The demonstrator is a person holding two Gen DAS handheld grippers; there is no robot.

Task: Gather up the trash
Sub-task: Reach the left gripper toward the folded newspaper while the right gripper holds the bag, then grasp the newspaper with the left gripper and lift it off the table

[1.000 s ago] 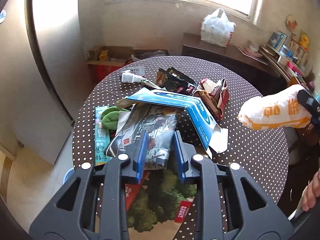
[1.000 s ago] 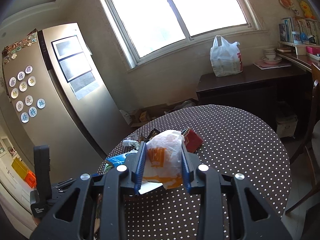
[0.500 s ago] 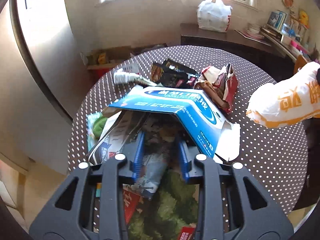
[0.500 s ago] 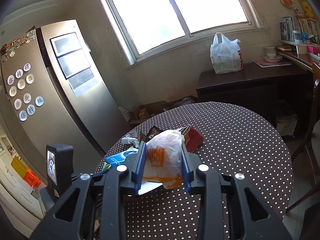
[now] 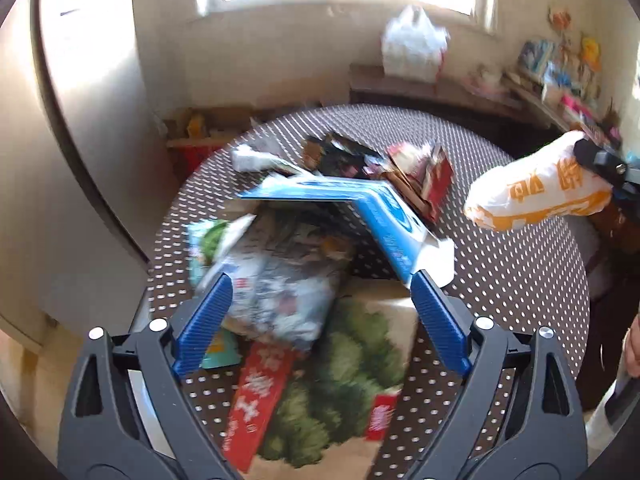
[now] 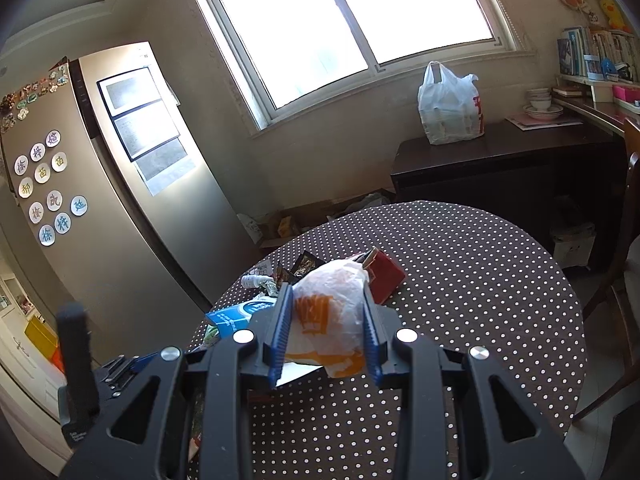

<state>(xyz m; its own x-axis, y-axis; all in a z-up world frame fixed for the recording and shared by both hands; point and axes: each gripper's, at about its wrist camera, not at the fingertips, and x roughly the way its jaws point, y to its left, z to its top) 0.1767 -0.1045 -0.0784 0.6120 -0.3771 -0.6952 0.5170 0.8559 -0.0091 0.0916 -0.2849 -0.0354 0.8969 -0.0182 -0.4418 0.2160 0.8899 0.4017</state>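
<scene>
Orange-lettered white bag (image 6: 328, 316) clenched in right fingers (image 6: 326, 332), left fingers (image 5: 320, 304) just spread, gripping nothing, lettering unreadable

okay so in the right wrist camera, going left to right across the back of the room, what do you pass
Fridge → window → white plastic bag on the dark cabinet → stacked bowls → bookshelf.
</scene>
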